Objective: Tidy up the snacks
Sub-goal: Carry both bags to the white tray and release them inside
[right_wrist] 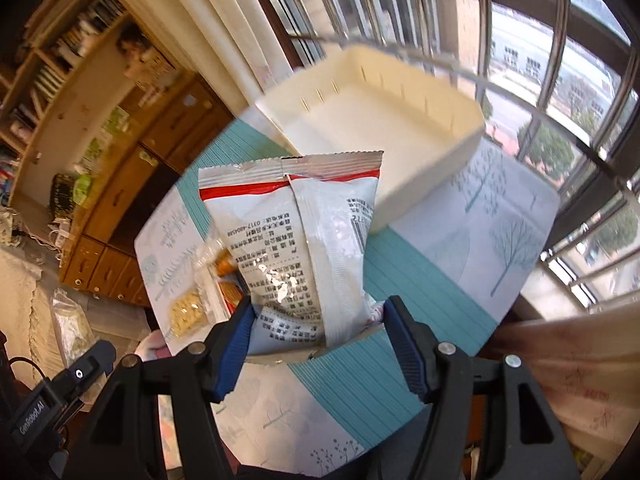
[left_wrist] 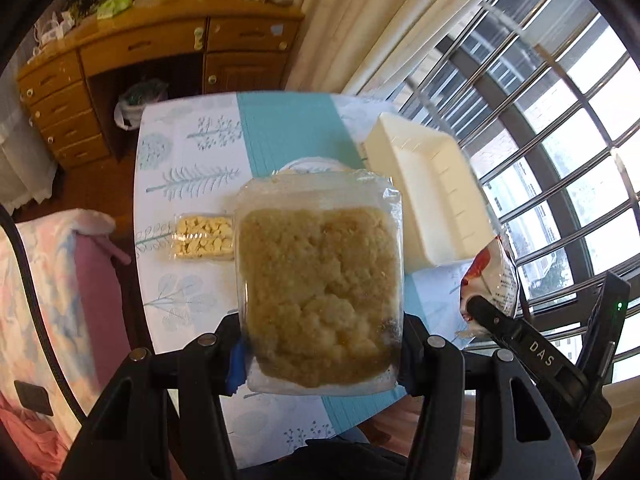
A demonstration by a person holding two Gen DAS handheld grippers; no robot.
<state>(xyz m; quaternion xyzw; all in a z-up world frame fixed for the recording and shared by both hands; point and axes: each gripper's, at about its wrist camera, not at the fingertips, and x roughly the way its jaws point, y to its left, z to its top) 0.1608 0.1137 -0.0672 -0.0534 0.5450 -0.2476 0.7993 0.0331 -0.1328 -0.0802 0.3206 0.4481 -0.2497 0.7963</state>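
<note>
Two grips, left fingers [left_wrist: 320, 354] clamping crumble tub [left_wrist: 318, 280], right fingers [right_wrist: 320, 344] pinching snack bag [right_wrist: 296, 240]

From the left wrist view we see a clear box of crumbly snack [left_wrist: 320, 288] between the left gripper [left_wrist: 324, 356] jaws, above the desk [left_wrist: 192, 152]. An open bin [left_wrist: 432, 196] stands on the desk to its right, a small tub of pieces [left_wrist: 204, 236] to its left. The right gripper [right_wrist: 320, 340] holds a sealed packet [right_wrist: 304, 240] before the bin [right_wrist: 384, 128].
</note>
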